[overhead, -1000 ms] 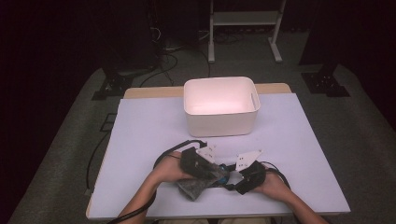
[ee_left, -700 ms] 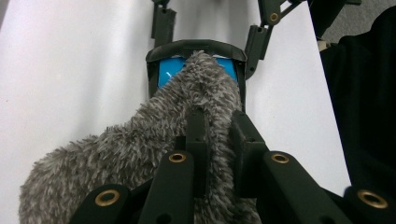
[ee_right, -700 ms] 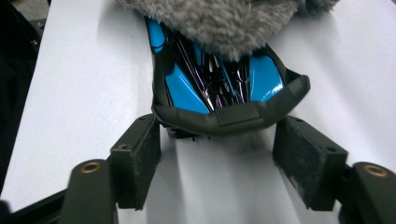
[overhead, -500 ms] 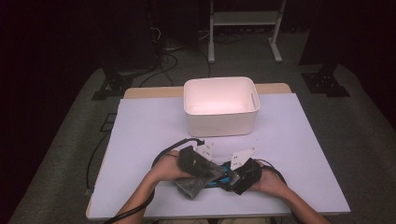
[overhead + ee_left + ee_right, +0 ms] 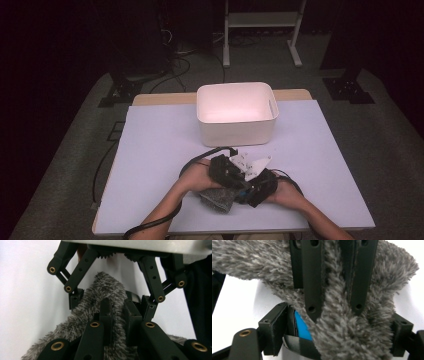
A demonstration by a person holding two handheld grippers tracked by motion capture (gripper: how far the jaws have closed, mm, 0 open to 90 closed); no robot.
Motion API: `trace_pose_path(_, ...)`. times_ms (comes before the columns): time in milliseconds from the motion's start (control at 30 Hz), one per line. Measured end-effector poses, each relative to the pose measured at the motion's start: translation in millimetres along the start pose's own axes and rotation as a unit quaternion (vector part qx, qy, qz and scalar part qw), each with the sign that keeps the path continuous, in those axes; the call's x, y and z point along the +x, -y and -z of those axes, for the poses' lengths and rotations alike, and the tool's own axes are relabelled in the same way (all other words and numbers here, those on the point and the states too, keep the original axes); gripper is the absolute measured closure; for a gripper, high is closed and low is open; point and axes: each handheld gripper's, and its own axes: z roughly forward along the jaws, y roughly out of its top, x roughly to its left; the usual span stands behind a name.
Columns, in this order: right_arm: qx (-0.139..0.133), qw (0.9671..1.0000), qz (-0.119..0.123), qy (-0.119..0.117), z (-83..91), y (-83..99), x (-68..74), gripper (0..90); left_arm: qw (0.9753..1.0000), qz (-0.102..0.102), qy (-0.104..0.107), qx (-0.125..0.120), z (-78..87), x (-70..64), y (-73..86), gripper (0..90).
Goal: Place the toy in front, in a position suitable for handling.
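Pinching one shaggy grey fleece cloth (image 5: 218,198) between them, left tongs (image 5: 117,312) and right tongs (image 5: 334,312), both clenched.

Looks like a lab/studio setup: dark room, cables (image 5: 175,60) on the carpeted floor, white-topped table (image 5: 150,150), metal stand (image 5: 260,20) far back.

Dark room, grey carpet floor (image 5: 70,165)

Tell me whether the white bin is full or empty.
Empty as far as visible: the high view shows the white bin with bare inner walls and floor; its near inside corner is hidden.
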Motion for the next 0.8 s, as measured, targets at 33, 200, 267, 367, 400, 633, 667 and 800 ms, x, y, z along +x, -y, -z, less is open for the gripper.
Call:
trace_pose_path(33, 0.0, 1.0, -0.001, 0.001, 0.0, 0.1, 0.3, 19.7, 0.9999, -0.004, -0.006, 0.009, 2.0, -0.1, 0.6, 79.8)
trace_pose_path(200, 0.001, 0.9999, -0.013, 0.002, -0.3, -1.0, 3.5, 19.7, 0.9995, 0.027, -0.016, -0.004, 20.2, 2.2, 27.6, 79.8)
trace_pose_path(267, 0.003, 1.0, -0.006, 0.003, -0.3, -1.2, 2.9, 19.8, 0.9988, 0.043, -0.024, -0.001, 29.4, 2.8, 41.2, 79.8)
trace_pose_path(367, 0.003, 1.0, -0.006, 0.002, 0.1, -1.0, 2.8, 19.9, 0.9968, 0.07, -0.034, 0.019, 38.2, 4.1, 63.7, 79.7)
trace_pose_path(400, 0.004, 1.0, -0.004, 0.002, 0.1, -1.1, 2.6, 19.8, 0.9965, 0.078, -0.028, 0.011, 41.8, 4.0, 70.3, 79.5)
trace_pose_path(633, 0.024, 0.9995, -0.022, -0.003, 0.4, -6.7, 1.3, 17.9, 0.996, 0.086, -0.021, -0.003, 41.0, -0.2, 80.8, 79.6)
trace_pose_path(667, 0.027, 0.9992, -0.027, -0.006, 1.0, -7.5, 0.7, 17.8, 0.996, 0.086, -0.021, -0.003, 41.0, -0.2, 80.8, 79.7)
trace_pose_path(800, 0.028, 0.9987, -0.039, -0.019, 3.7, -9.8, -2.5, 17.8, 0.996, 0.087, -0.021, -0.003, 40.7, -0.4, 80.6, 79.7)
